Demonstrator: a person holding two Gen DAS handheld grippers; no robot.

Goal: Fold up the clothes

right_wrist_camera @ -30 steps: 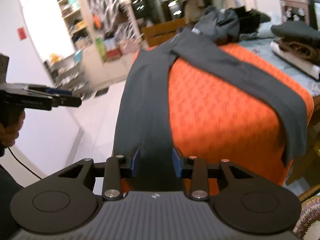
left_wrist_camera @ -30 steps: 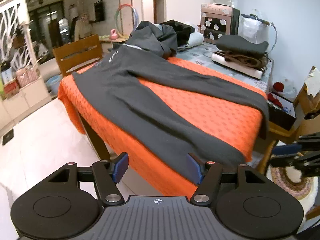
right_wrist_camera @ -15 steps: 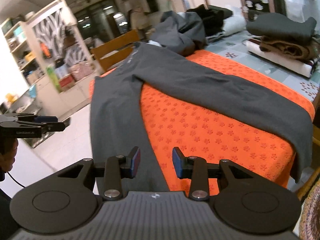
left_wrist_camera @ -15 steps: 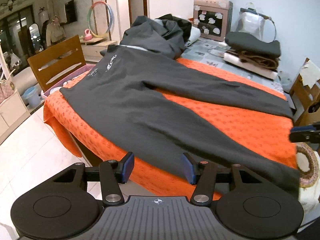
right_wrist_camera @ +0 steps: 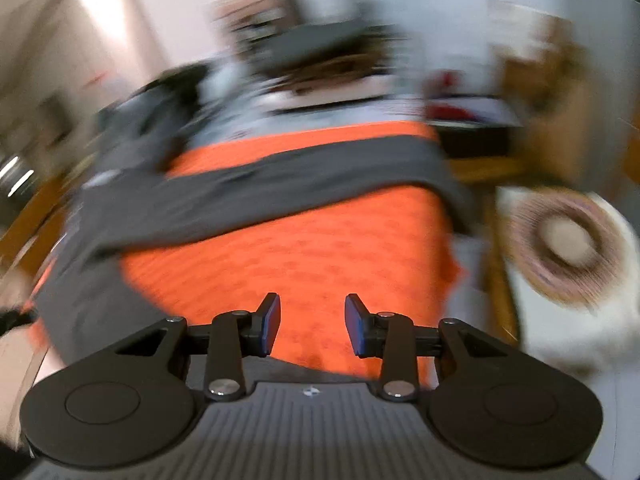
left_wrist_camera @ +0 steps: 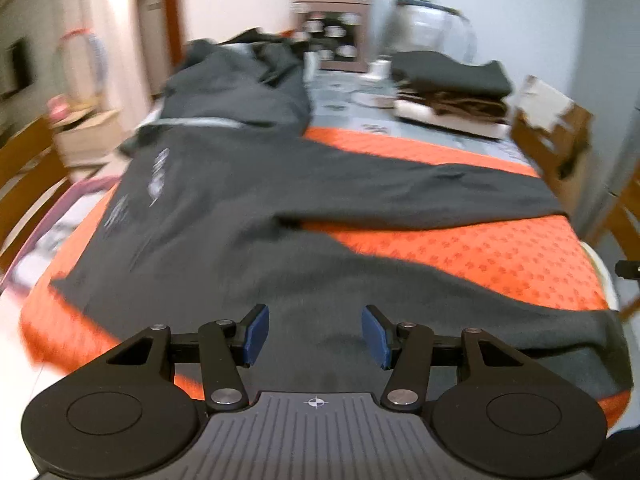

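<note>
Dark grey trousers (left_wrist_camera: 248, 216) lie spread on an orange cloth (left_wrist_camera: 480, 252) that covers the table, waist at the far left, two legs running right. In the left wrist view my left gripper (left_wrist_camera: 315, 336) hangs open above the near leg, with nothing between its blue pads (left_wrist_camera: 255, 332). The right wrist view is badly blurred. There my right gripper (right_wrist_camera: 312, 325) stands open over bare orange cloth (right_wrist_camera: 304, 248) between the two legs, holding nothing. The far trouser leg (right_wrist_camera: 320, 168) crosses the cloth beyond it.
A heap of dark clothes (left_wrist_camera: 244, 68) lies at the table's far end. A folded stack (left_wrist_camera: 448, 88) sits at the back right by a cardboard box (left_wrist_camera: 552, 136). A wooden chair (left_wrist_camera: 28, 172) stands left. A round woven mat (right_wrist_camera: 568, 240) lies on the floor right.
Both grippers have swung over the table from its near corner. The left one now sits above the near trouser leg with narrower jaws. The right one has rolled and turned toward the table's right end.
</note>
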